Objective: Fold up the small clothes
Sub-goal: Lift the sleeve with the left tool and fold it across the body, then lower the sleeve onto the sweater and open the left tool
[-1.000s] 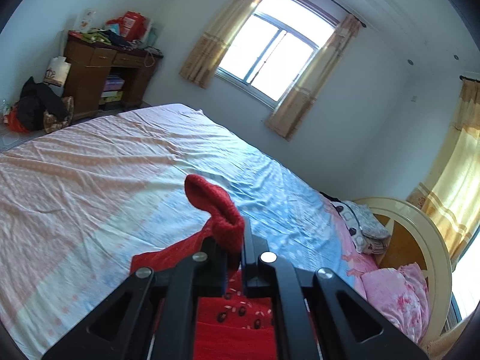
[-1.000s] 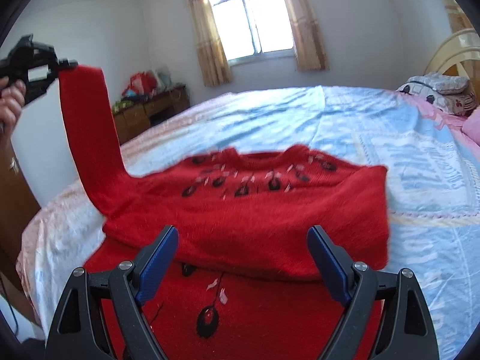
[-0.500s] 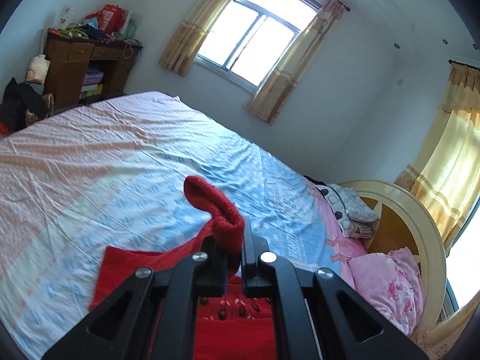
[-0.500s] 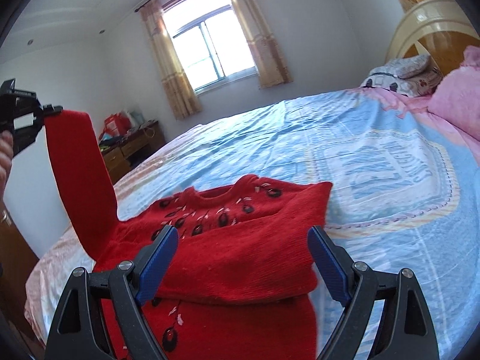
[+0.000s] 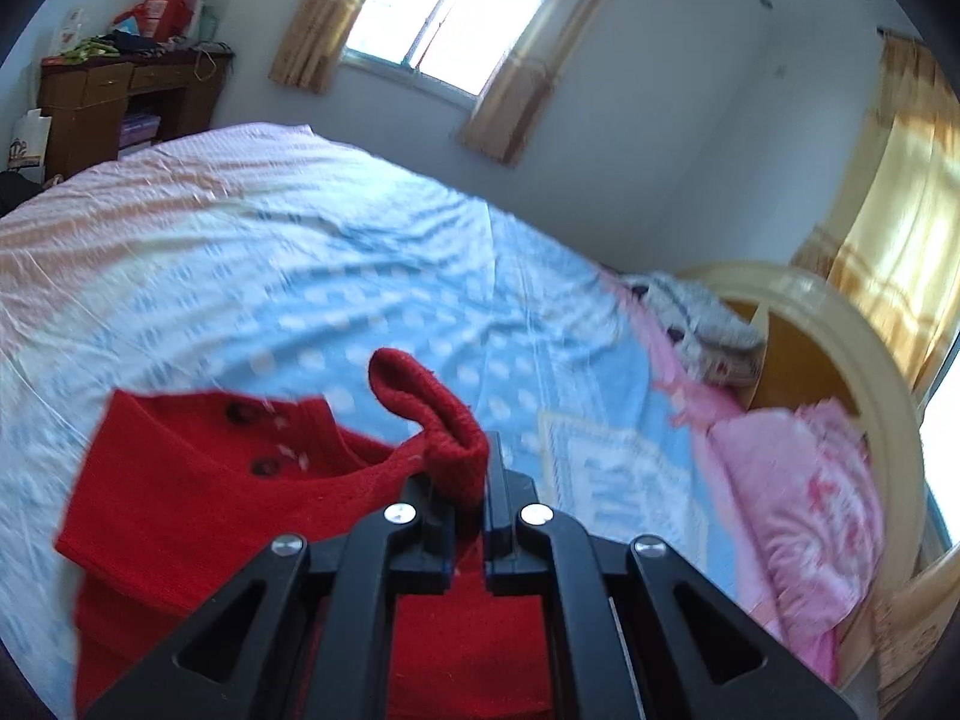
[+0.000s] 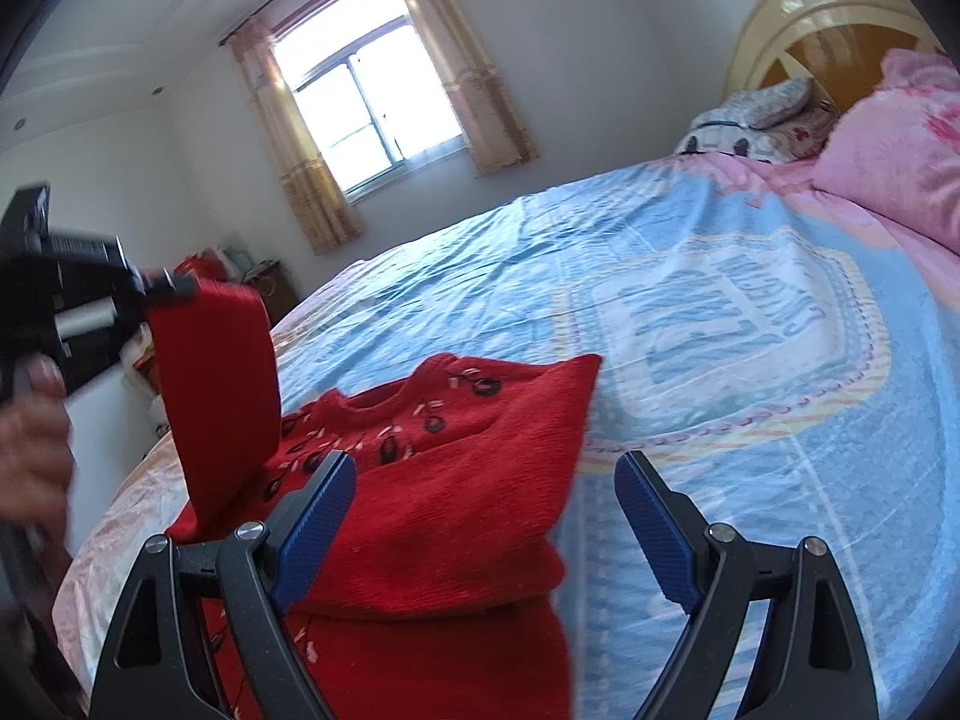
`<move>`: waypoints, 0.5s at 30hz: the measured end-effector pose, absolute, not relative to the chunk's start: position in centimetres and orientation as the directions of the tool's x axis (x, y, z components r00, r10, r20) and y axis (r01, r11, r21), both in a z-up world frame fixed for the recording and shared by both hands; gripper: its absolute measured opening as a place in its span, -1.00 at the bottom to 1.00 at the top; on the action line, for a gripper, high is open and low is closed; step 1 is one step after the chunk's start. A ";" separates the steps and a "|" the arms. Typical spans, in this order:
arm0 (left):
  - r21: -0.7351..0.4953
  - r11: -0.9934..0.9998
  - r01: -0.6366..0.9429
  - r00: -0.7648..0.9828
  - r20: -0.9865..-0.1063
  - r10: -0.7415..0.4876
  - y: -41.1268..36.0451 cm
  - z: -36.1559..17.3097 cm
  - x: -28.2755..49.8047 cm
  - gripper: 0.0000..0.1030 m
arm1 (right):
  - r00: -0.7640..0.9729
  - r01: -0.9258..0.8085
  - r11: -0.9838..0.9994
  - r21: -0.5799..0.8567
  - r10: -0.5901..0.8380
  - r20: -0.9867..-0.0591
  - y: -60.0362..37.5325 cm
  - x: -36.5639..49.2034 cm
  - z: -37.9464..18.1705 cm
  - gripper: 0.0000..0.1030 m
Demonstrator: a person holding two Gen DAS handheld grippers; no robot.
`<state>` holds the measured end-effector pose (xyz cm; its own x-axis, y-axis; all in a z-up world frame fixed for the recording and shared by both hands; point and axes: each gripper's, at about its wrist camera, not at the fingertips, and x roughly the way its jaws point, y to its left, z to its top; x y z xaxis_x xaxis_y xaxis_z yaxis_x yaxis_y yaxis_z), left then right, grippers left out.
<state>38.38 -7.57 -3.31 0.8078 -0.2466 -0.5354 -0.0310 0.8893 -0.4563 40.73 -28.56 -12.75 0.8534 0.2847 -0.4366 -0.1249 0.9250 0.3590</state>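
A red knitted sweater point(image 6: 456, 480) with dark flower motifs lies partly folded on the blue and pink bed sheet point(image 6: 720, 312). My left gripper point(image 5: 474, 480) is shut on the cuff of its sleeve point(image 5: 432, 414), which curls up over the black fingers. In the right wrist view that sleeve point(image 6: 216, 384) hangs raised at the left from the left gripper point(image 6: 171, 285), held by a hand point(image 6: 30, 444). My right gripper point(image 6: 486, 516) stands open low over the sweater's near edge, its blue pads point(image 6: 318, 516) wide apart with nothing pinched.
A cream headboard point(image 6: 828, 18) with pink pillows point(image 6: 900, 150) and a grey patterned cushion point(image 6: 756, 114) ends the bed on the right. A cluttered wooden desk point(image 5: 120, 102) stands by the wall near the curtained window point(image 5: 444, 6).
My left gripper has carried the sleeve lower and across toward the sweater's body. The right gripper has shifted and rolled a little, staying open.
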 end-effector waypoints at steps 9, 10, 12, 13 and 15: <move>-0.226 0.974 0.027 0.768 -0.619 -0.165 -12.7 -8.2 37.6 -0.62 | 0.856 -0.019 0.907 0.421 0.233 -0.462 -31.1 41.6 -13.4 0.72; -0.190 0.981 0.041 0.774 -0.615 -0.152 -12.5 -8.0 36.9 -0.38 | 0.857 -0.015 0.906 0.423 0.229 -0.462 -31.2 41.6 -13.5 0.72; -0.143 0.989 0.050 0.798 -0.589 -0.126 -11.7 -7.5 35.4 0.12 | 0.858 -0.012 0.905 0.426 0.229 -0.460 -31.3 41.6 -13.4 0.72; -0.123 0.991 0.052 0.812 -0.572 -0.114 -11.3 -7.3 34.8 0.34 | 0.858 -0.012 0.905 0.426 0.228 -0.460 -31.2 41.5 -13.5 0.72; -0.071 0.996 0.046 0.845 -0.528 -0.077 -9.6 -7.1 33.0 0.44 | 0.855 -0.018 0.906 0.422 0.232 -0.463 -30.9 41.5 -13.5 0.72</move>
